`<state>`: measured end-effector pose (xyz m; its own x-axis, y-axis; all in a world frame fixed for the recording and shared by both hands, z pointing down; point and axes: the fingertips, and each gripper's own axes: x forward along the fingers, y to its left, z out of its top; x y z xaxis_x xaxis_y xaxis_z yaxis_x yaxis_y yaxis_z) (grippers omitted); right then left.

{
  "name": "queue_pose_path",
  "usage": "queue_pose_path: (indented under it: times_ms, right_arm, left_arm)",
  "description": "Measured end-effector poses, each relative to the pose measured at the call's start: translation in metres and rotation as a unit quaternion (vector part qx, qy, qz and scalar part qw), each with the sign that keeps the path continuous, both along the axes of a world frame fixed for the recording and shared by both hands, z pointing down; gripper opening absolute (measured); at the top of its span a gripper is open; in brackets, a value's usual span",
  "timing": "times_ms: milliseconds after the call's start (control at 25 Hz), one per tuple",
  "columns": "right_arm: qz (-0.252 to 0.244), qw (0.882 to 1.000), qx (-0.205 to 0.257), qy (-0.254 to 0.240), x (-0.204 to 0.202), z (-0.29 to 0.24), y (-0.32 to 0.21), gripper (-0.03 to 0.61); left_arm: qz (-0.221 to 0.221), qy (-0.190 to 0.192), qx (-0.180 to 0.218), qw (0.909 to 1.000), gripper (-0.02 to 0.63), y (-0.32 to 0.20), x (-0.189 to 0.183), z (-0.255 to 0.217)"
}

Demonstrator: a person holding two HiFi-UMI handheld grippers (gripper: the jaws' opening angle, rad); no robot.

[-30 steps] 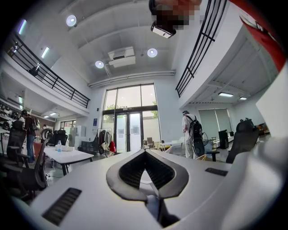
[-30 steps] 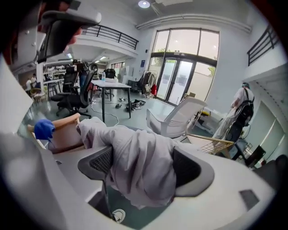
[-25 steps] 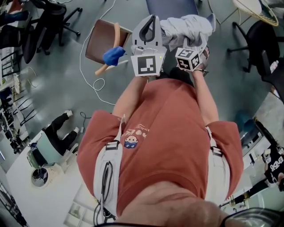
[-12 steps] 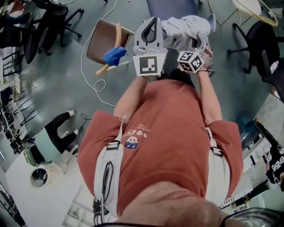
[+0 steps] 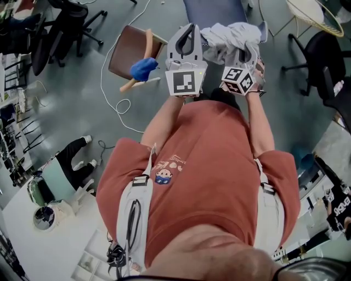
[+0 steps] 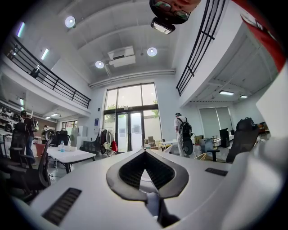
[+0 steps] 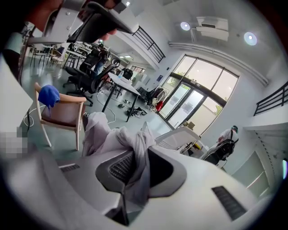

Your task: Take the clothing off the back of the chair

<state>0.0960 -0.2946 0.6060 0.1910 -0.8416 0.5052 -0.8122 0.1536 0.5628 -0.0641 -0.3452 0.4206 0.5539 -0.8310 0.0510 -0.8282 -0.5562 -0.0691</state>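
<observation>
The clothing (image 5: 230, 34), a crumpled light grey garment, is bunched over the back of a blue-grey chair (image 5: 213, 10) at the top of the head view. My right gripper (image 5: 245, 54) is at the garment's near edge. Its jaws are closing, and a fold of the grey cloth (image 7: 118, 139) is pinched between them in the right gripper view, where my right gripper (image 7: 136, 162) fills the bottom. My left gripper (image 5: 190, 27) is held level beside the garment, to its left, shut and with nothing in it. The left gripper view shows my left gripper (image 6: 145, 153) pointing across the room.
A brown wooden chair (image 5: 127, 50) with a blue cloth (image 5: 142, 68) on its back stands left of the grippers. White cable (image 5: 118, 101) loops on the floor. Black office chairs (image 5: 323, 52) stand right and far left. A person with a backpack (image 6: 183, 131) stands far off.
My right gripper's jaws have come together on the grey garment and risen slightly with it. The left gripper has stayed where it was.
</observation>
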Motion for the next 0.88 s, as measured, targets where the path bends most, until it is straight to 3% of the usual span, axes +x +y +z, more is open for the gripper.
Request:
queue_pose_path:
  times_ms: [440,720,880]
  right_arm:
    - [0.005,0.994,0.109,0.009,0.008,-0.082,0.001,0.078]
    - [0.01,0.982,0.191,-0.002,0.018,-0.158,0.0,0.078]
    - [0.01,0.972,0.232,-0.038,0.018,-0.201,-0.002,0.078]
  left_arm:
    - [-0.002,0.006,0.017,0.9998,0.013,0.003,-0.004,-0.014]
    - [-0.002,0.014,0.035,0.9993,0.014,0.002,-0.002,-0.033]
    - [-0.003,0.019,0.049,0.9986,0.014,0.002,-0.005,-0.044]
